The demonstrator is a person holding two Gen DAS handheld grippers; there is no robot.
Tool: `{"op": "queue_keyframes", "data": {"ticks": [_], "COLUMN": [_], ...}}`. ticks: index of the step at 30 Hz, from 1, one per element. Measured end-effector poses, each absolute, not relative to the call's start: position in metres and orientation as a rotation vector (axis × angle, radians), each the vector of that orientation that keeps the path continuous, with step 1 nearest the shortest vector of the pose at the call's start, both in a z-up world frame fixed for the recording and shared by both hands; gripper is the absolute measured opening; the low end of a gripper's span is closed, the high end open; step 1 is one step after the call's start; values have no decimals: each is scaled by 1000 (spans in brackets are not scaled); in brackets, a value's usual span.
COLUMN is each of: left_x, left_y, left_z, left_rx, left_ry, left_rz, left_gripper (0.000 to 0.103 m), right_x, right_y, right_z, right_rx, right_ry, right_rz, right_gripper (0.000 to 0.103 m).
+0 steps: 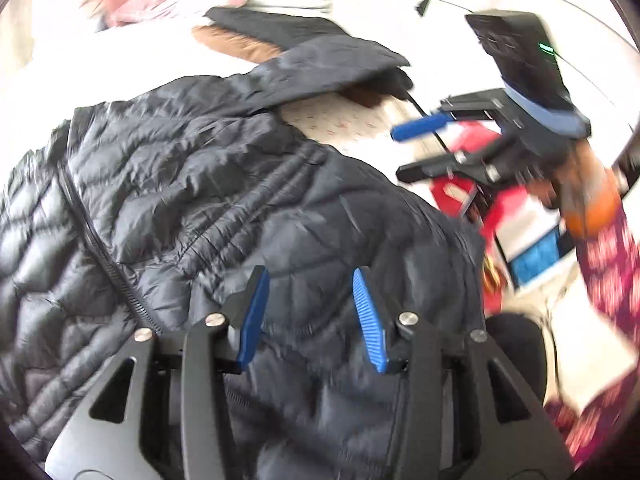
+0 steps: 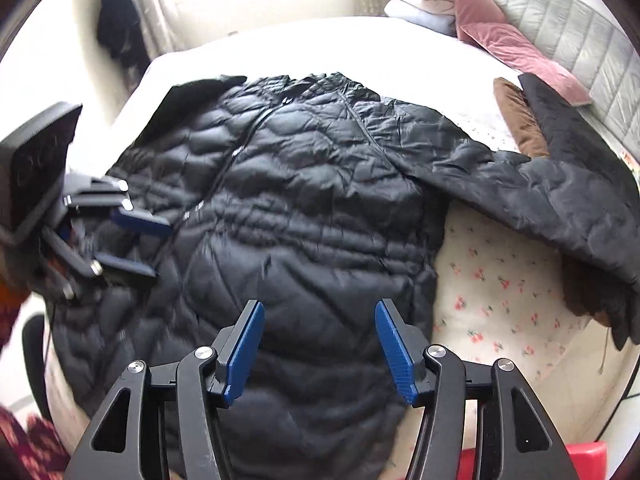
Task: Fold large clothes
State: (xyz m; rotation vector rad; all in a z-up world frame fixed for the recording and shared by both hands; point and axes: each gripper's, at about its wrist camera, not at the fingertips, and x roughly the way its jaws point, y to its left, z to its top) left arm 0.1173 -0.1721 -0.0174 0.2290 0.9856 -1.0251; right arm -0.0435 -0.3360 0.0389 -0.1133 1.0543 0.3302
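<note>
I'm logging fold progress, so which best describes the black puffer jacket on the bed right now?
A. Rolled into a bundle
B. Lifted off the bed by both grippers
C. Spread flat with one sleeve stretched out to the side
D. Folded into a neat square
C: the black puffer jacket lies spread on the bed, its sleeve stretched sideways, and both the left gripper and right gripper are open, gripping nothing.

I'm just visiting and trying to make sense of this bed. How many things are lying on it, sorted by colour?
Black: 2, the puffer jacket and a folded black garment
Brown: 1, a folded brown garment
Pink: 1, a pink pillow
White: 2, the stacked white pillows
Total: 6
</note>
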Motion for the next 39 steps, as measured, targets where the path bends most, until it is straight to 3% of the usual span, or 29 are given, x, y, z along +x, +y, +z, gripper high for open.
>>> {"op": "queue_keyframes", "data": {"ticks": [2,5,8,12,18,23,25,26,28,29,30,34,39], "left_x": [125,132,139,167,254,342,371,384,400,402,401,360,282], "left_y": [-183,-181,-146,-74,37,88,94,96,94,92,91,93,160], "left_z": [-36,-60,-46,-4,26,-7,-26,-36,-51,-54,-50,15,74], "left_rx": [241,295,254,166,-3,-192,-272,-316,-386,-407,-416,-304,-237], "left_ry": [1091,1222,1206,1093,995,1040,1073,1096,1123,1115,1089,784,498], "left_rz": [-941,-825,-771,-632,-352,-208,-199,-206,-220,-223,-213,-188,-16], "left_gripper": [62,62,62,80,80,80,75,65,41,15,7,6,7], "right_x": [-26,-17,-21,-26,-29,-27,-25,-24,-23,-20,-18,-14,-11], "right_y": [-324,-320,-321,-331,-340,-342,-339,-337,-336,-334,-332,-324,-316], "right_z": [23,-13,-44,-32,-9,1,-3,-3,-5,-5,-5,0,7], "right_rx": [-74,-32,-21,50,68,71,57,51,44,36,23,-31,-33], "right_ry": [1089,1181,1272,1251,1200,1174,1175,1177,1188,1196,1200,1200,1175], "right_rz": [301,281,258,252,198,165,142,131,118,108,99,77,83], "right_gripper": [59,59,59,62,63,64,64,64,64,64,64,64,64]}}
